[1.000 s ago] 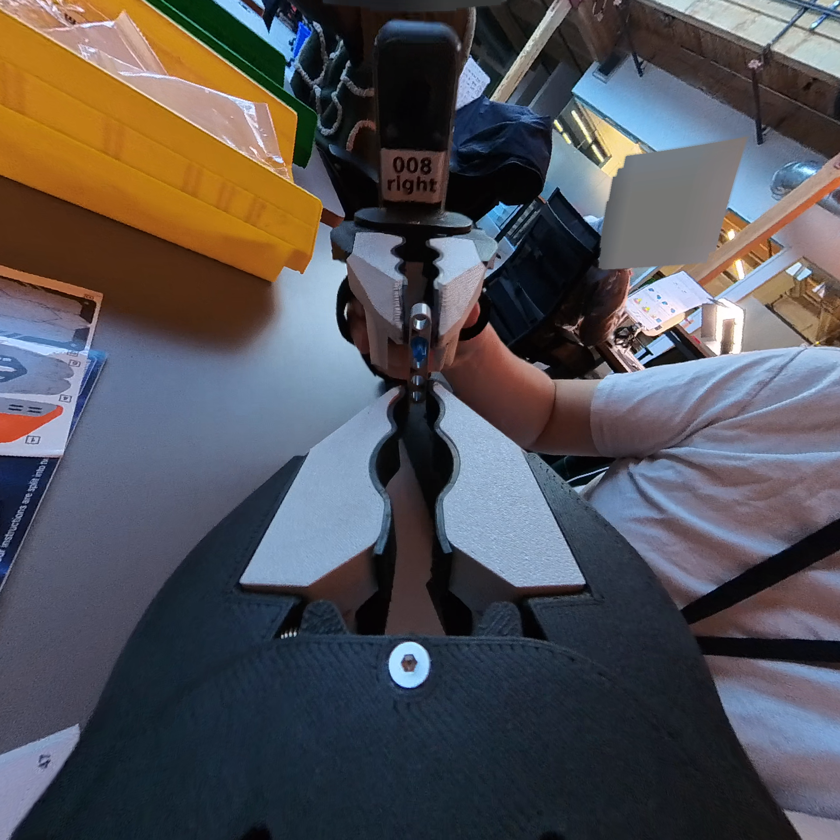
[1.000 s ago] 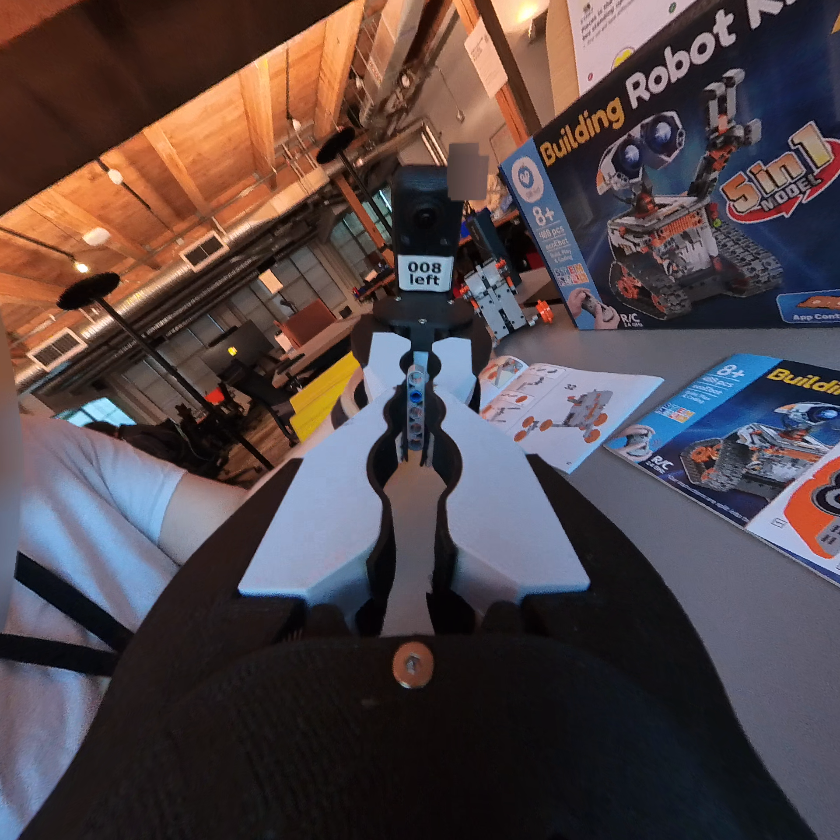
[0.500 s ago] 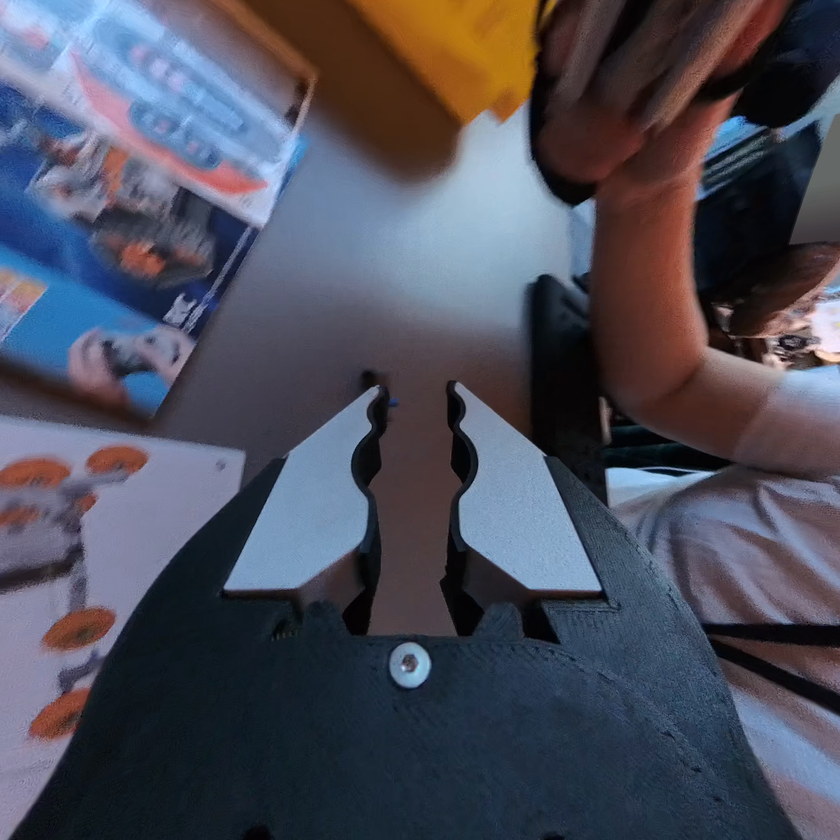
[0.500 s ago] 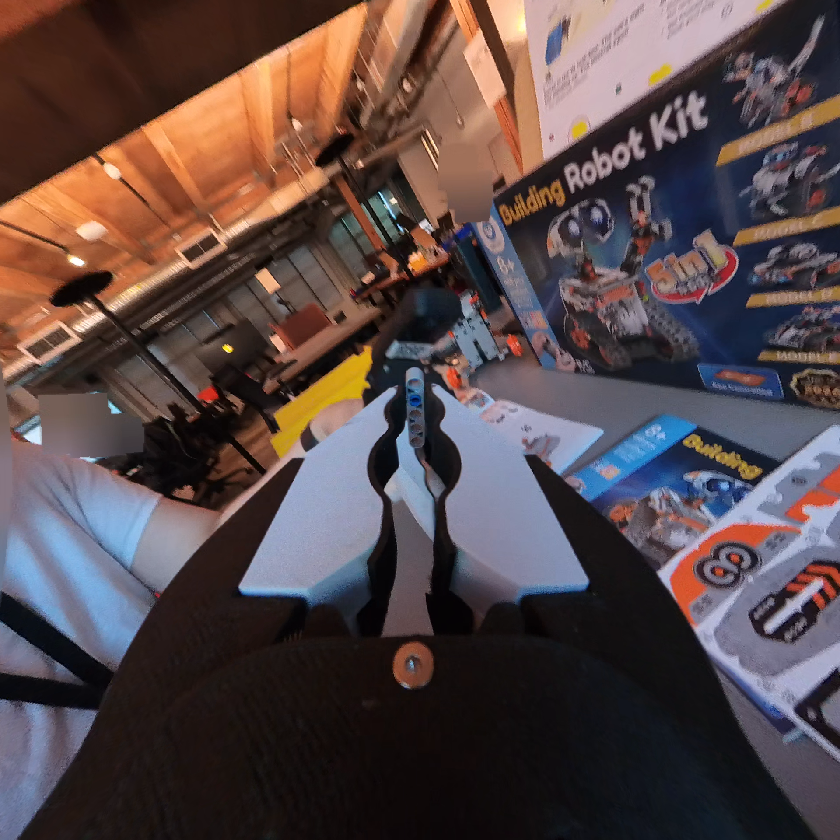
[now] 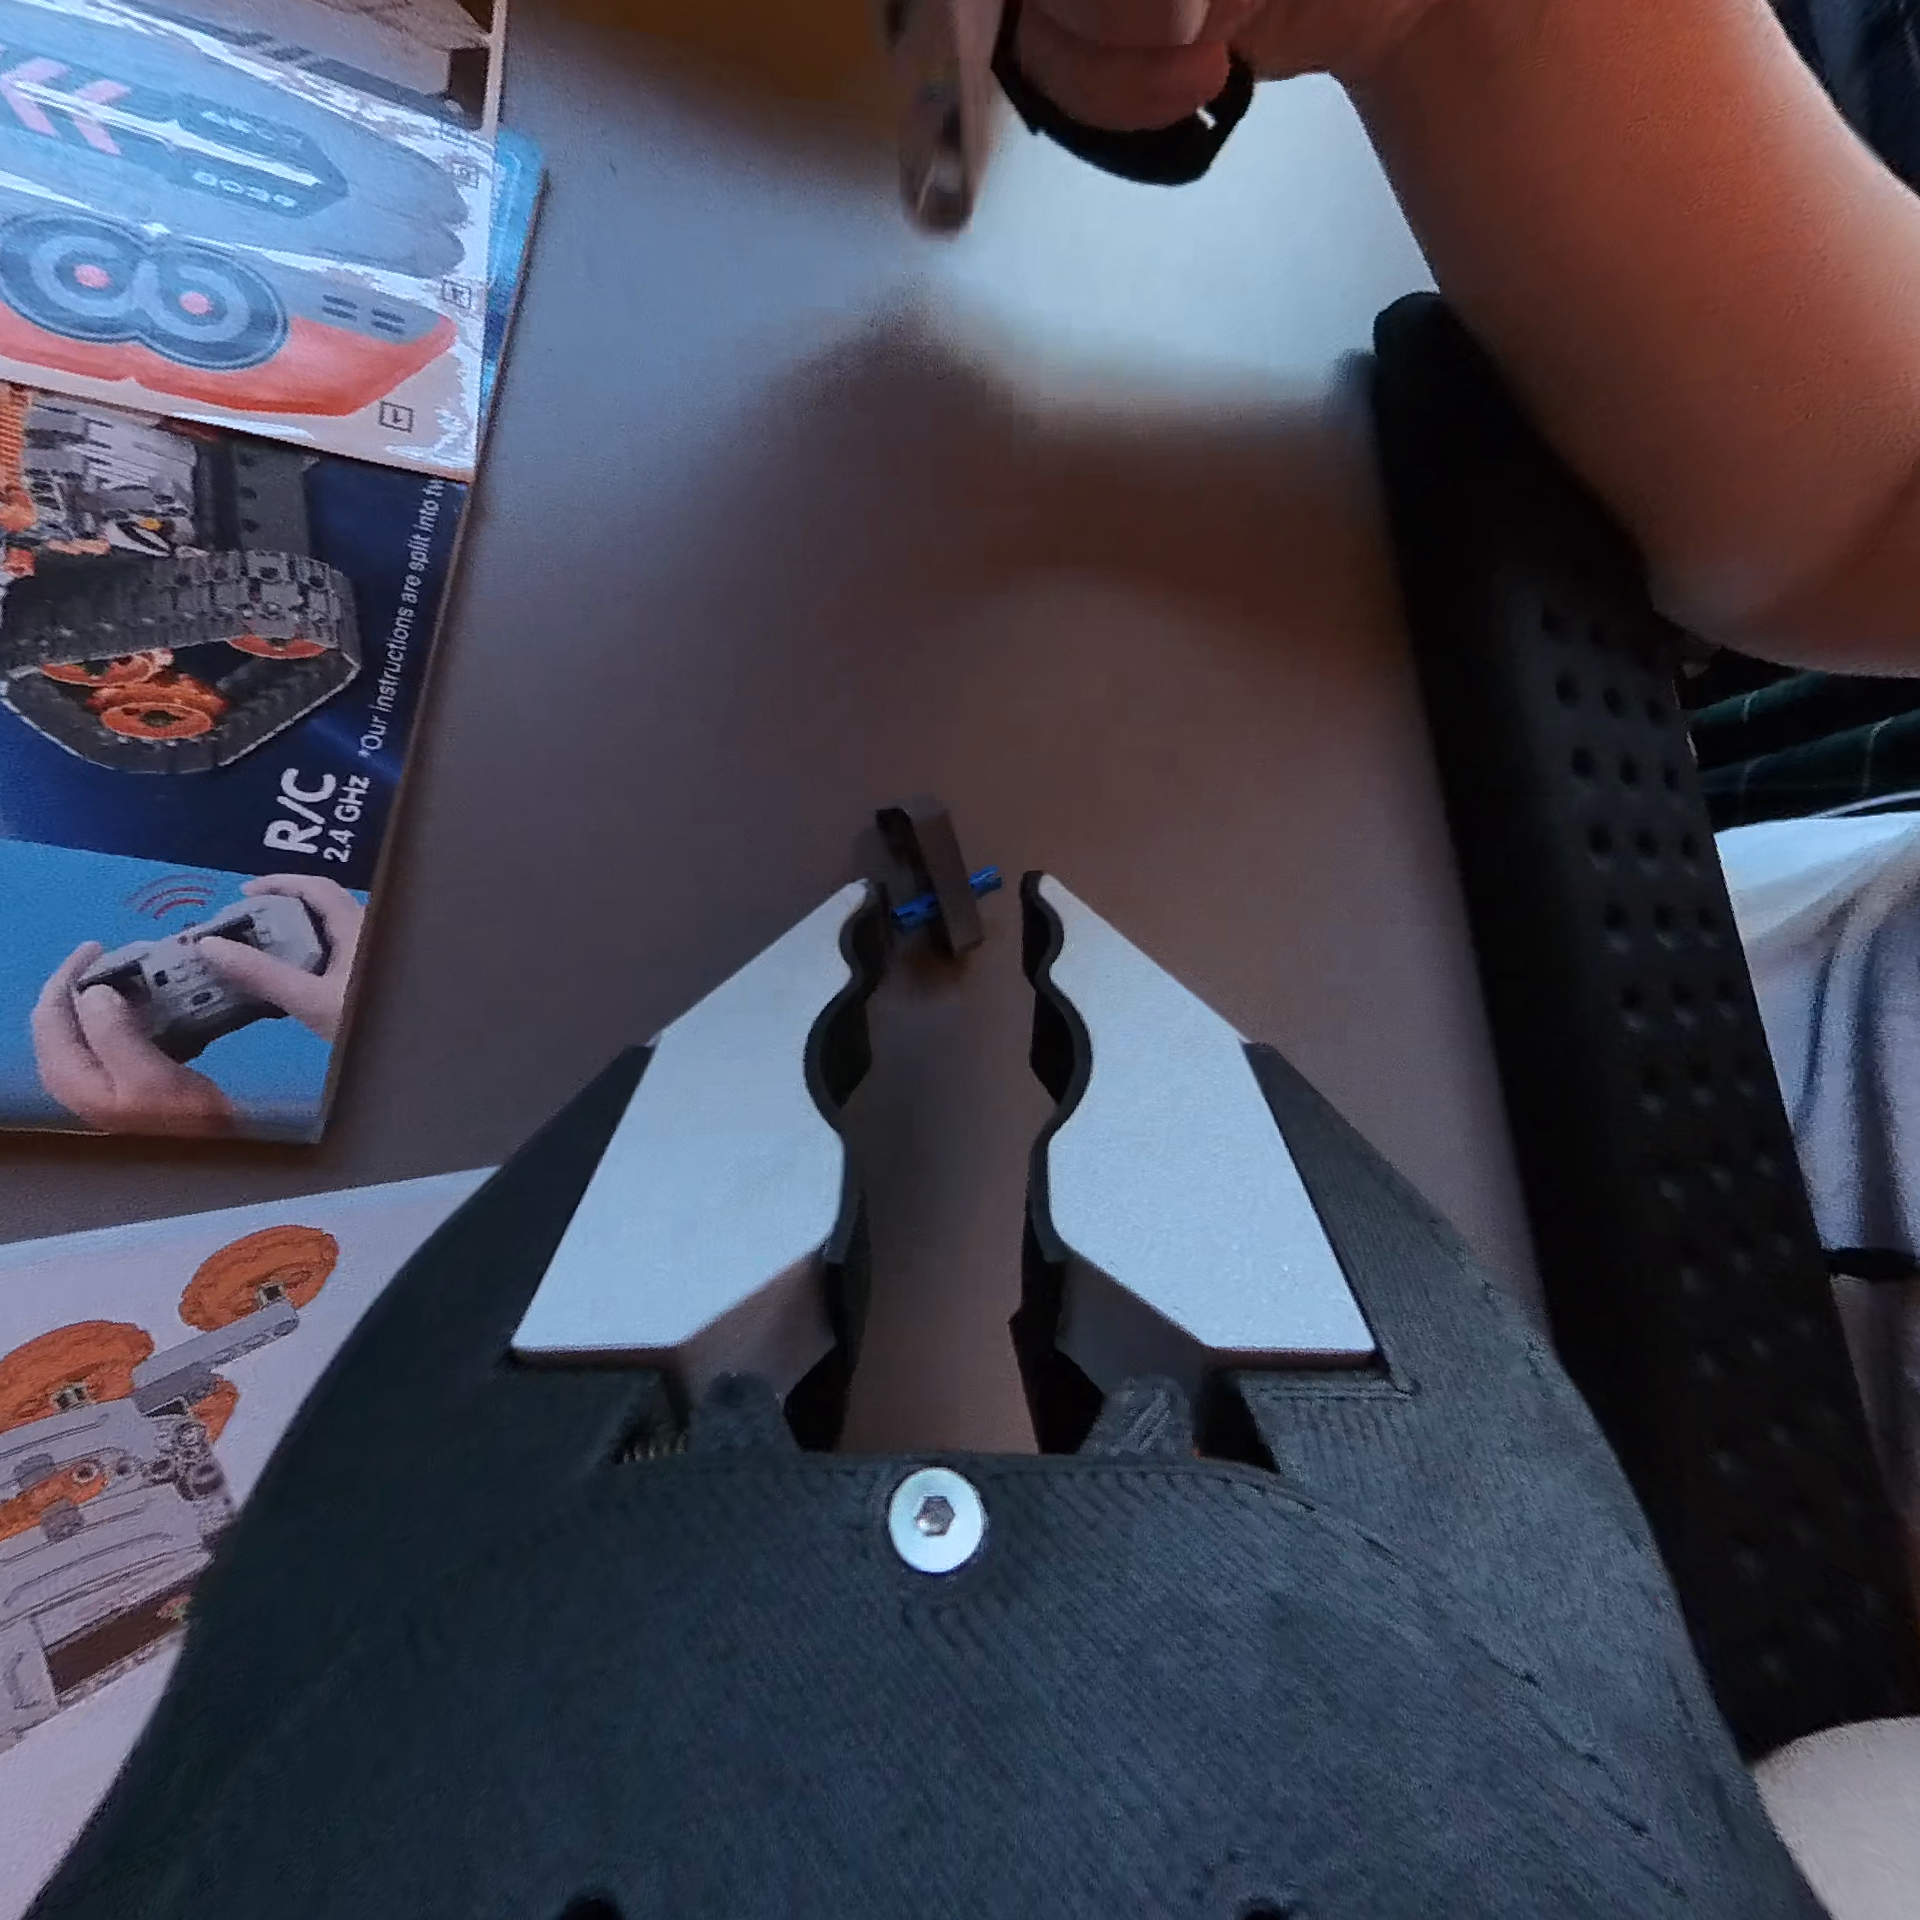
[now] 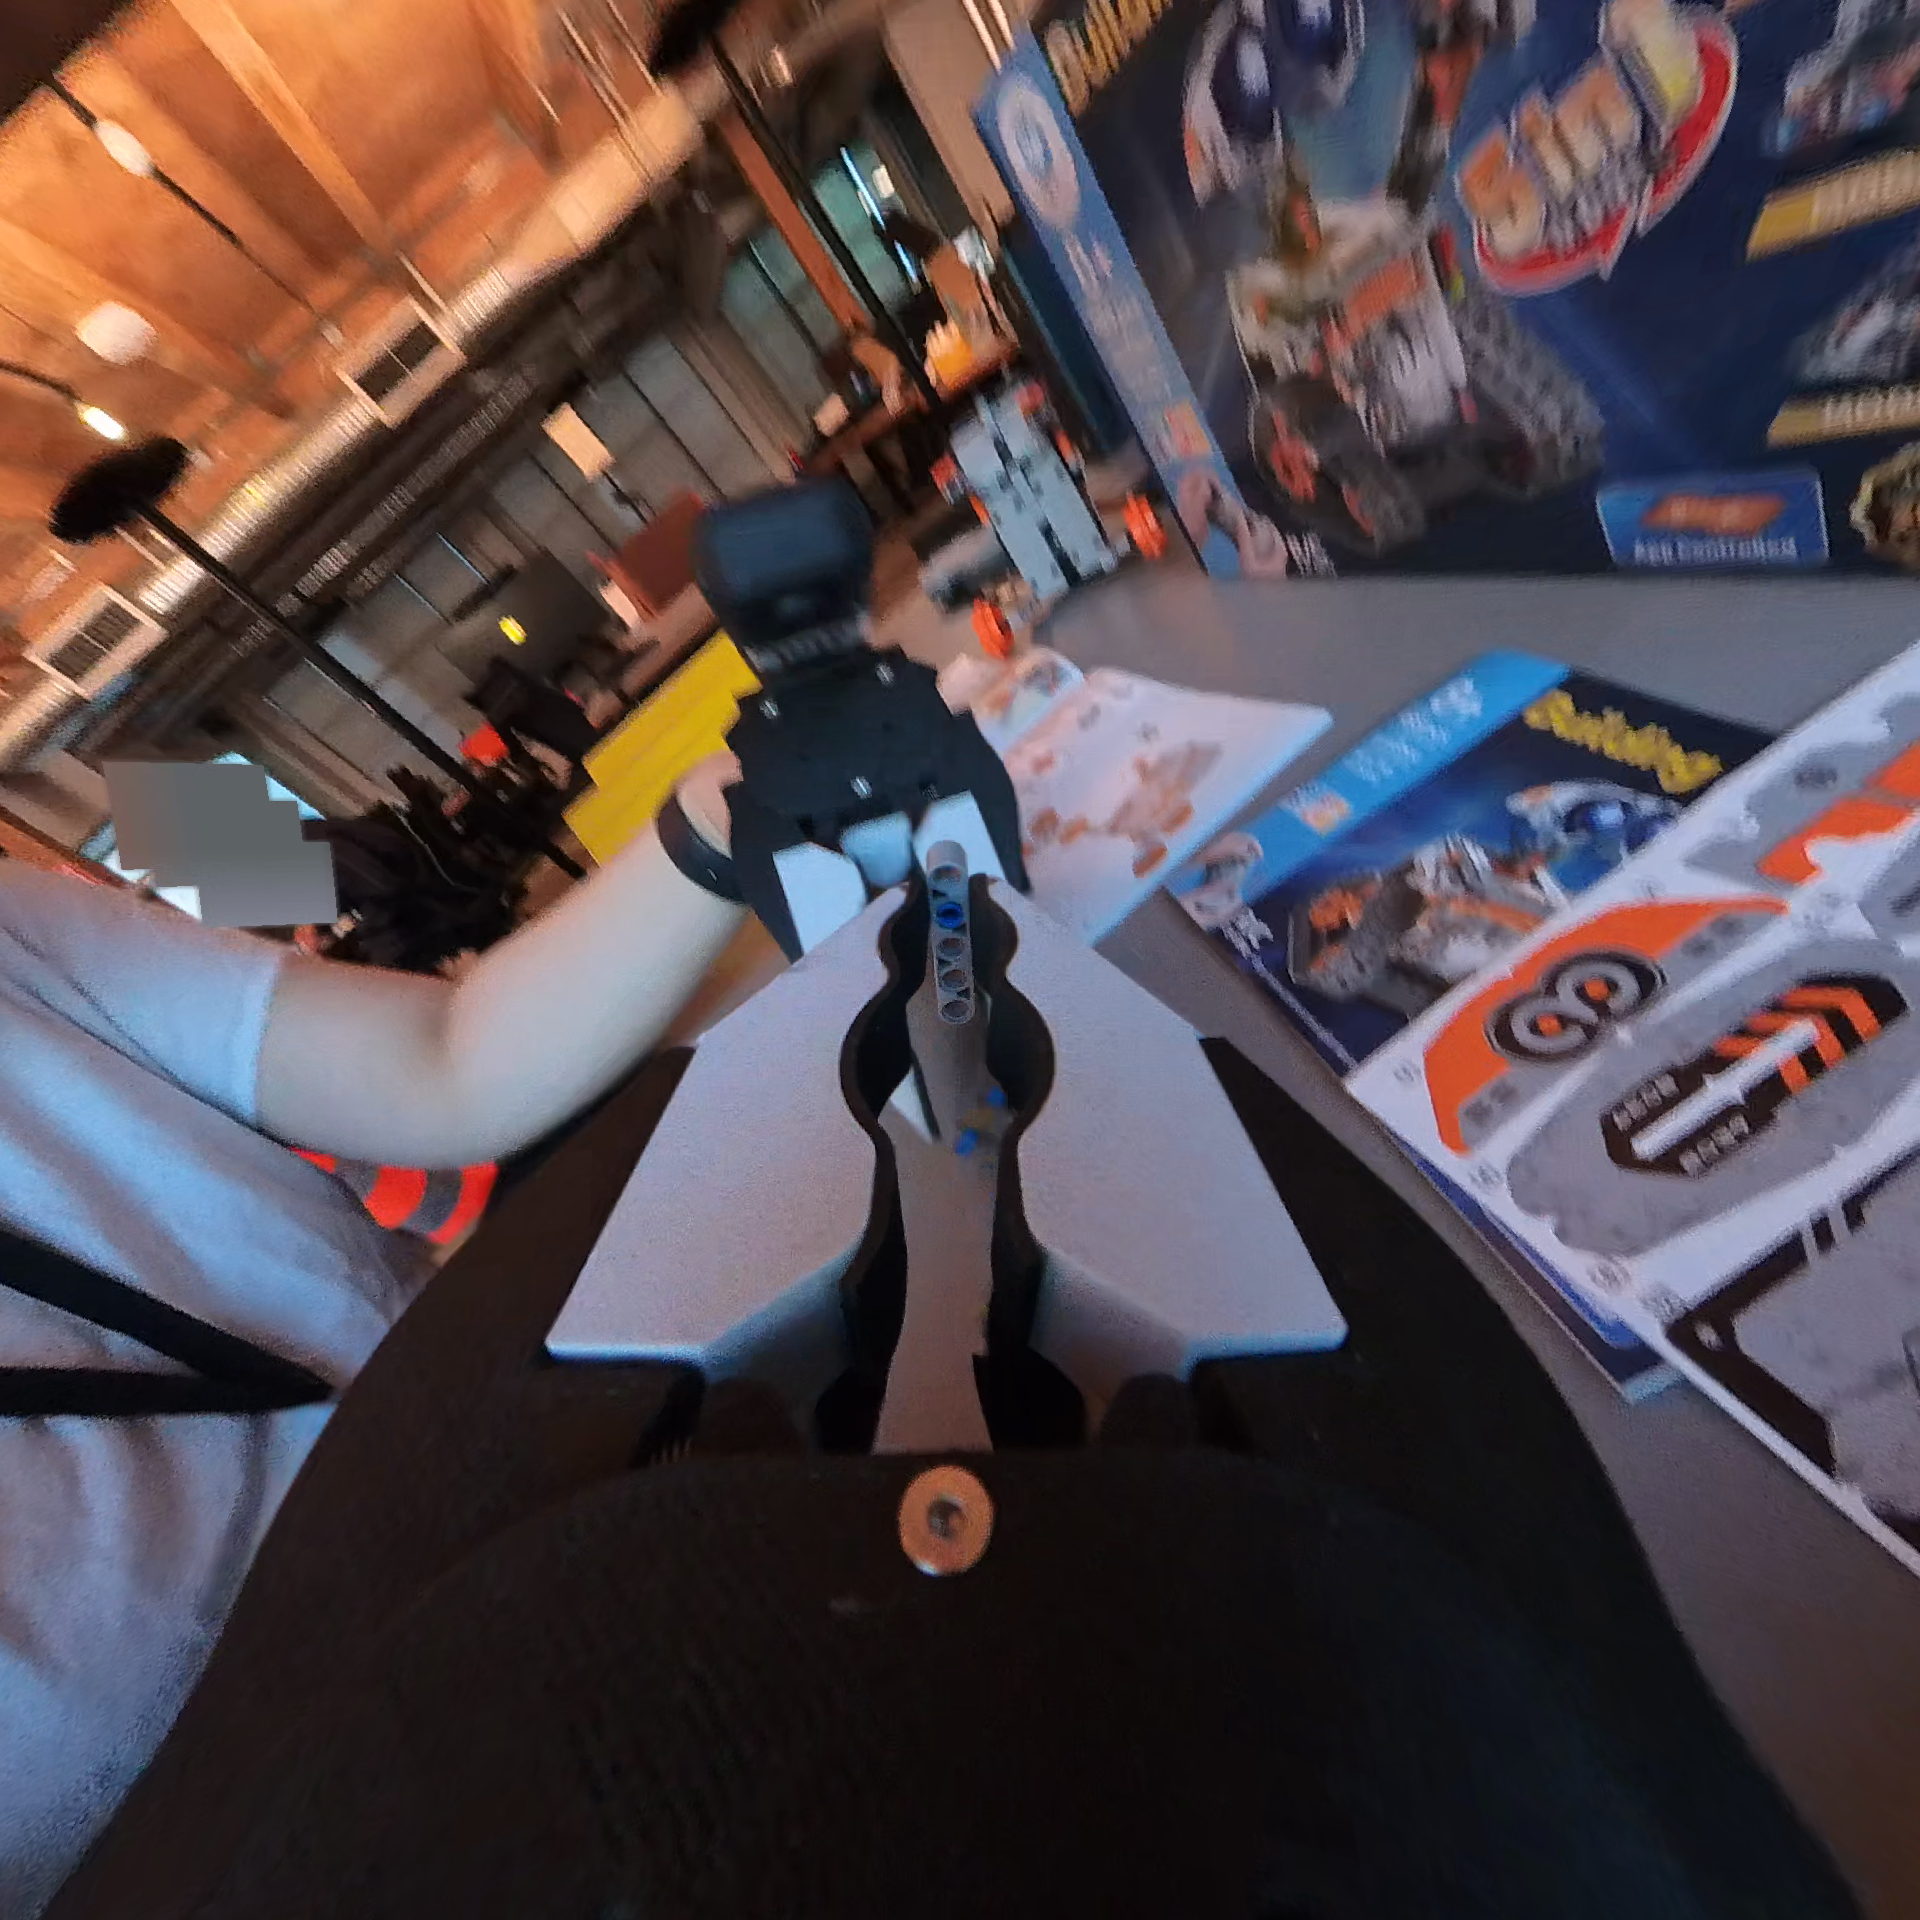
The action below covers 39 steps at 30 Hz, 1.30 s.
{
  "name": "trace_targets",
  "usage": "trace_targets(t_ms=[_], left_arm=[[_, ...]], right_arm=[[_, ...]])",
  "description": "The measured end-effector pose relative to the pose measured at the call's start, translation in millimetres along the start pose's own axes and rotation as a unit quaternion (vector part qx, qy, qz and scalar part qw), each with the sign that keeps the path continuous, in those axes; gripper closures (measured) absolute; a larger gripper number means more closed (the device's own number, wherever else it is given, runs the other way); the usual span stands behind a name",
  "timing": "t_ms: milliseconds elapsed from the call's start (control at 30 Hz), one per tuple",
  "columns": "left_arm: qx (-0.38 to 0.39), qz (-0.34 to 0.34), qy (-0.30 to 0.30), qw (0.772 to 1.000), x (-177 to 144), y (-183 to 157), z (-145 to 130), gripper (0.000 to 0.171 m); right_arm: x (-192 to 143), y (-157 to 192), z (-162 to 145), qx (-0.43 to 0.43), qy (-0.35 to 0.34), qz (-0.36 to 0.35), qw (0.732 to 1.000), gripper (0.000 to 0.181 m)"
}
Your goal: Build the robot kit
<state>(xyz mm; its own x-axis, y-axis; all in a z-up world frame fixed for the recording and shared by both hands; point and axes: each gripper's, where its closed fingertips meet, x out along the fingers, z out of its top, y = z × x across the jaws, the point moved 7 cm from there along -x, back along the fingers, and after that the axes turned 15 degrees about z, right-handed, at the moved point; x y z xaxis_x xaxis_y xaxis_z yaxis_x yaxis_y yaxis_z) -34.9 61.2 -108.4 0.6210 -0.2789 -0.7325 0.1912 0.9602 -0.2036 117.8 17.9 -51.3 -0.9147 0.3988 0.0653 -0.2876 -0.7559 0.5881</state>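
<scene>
Left hand-held gripper: jaws spread over the grey surface, a small dark plastic beam with a blue pin lying between the tips, ungripped. Printed booklets at 9 o'clock. Right hand-held gripper: pinching a grey perforated plastic beam with blue pins, lifted. The two pieces are apart, not joined.

Two small building pieces, one per tool

We see a dark short beam with a blue pin through it lying on the counter between our open left tool; our right tool clamps a grey holed beam upright.
</scene>
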Motion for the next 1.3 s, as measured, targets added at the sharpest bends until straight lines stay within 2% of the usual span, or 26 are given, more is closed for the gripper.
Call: trace_targets(t_ms=[67,233,300,400,567,800,967,1067,1133,1300], left_arm=[[0.003,0.001,0.002,1.000,1,1,-2,0.158],[0.017,0.007,0.016,1.000,-4,-1,-2,0.165],[0.027,0.053,0.050,0.997,-12,1,-2,0.166],[0.080,0.151,0.117,0.978,-24,0,1,0.168],[0.141,0.219,0.192,0.946,-19,-15,10,0.170],[0.150,0.244,0.186,0.940,-9,-17,18,0.166],[0.147,0.240,0.205,0.938,-5,-10,7,0.169],[0.128,0.228,0.183,0.948,-8,-8,7,0.168],[0.113,0.227,0.173,0.952,-12,-3,5,0.162],[0.076,0.229,0.155,0.958,-28,8,-1,0.164]], right_arm=[[-2,-7,-10,0.016,0.043,-0.024,0.999,0.174],[-7,-12,-21,0.049,0.098,-0.062,0.992,0.174],[-7,-9,-21,0.036,0.117,-0.084,0.989,0.174],[-1,-7,-22,0.009,0.140,-0.101,0.985,0.174],[0,-12,-26,0.004,0.160,-0.121,0.980,0.174],[0,-14,-26,0.004,0.156,-0.116,0.981,0.174],[10,-15,-36,0.021,0.194,-0.106,0.975,0.174],[15,-17,-45,0.024,0.235,-0.118,0.965,0.174],[17,-20,-49,0.038,0.240,-0.116,0.963,0.174],[17,-23,-52,0.035,0.252,-0.121,0.960,0.174]])
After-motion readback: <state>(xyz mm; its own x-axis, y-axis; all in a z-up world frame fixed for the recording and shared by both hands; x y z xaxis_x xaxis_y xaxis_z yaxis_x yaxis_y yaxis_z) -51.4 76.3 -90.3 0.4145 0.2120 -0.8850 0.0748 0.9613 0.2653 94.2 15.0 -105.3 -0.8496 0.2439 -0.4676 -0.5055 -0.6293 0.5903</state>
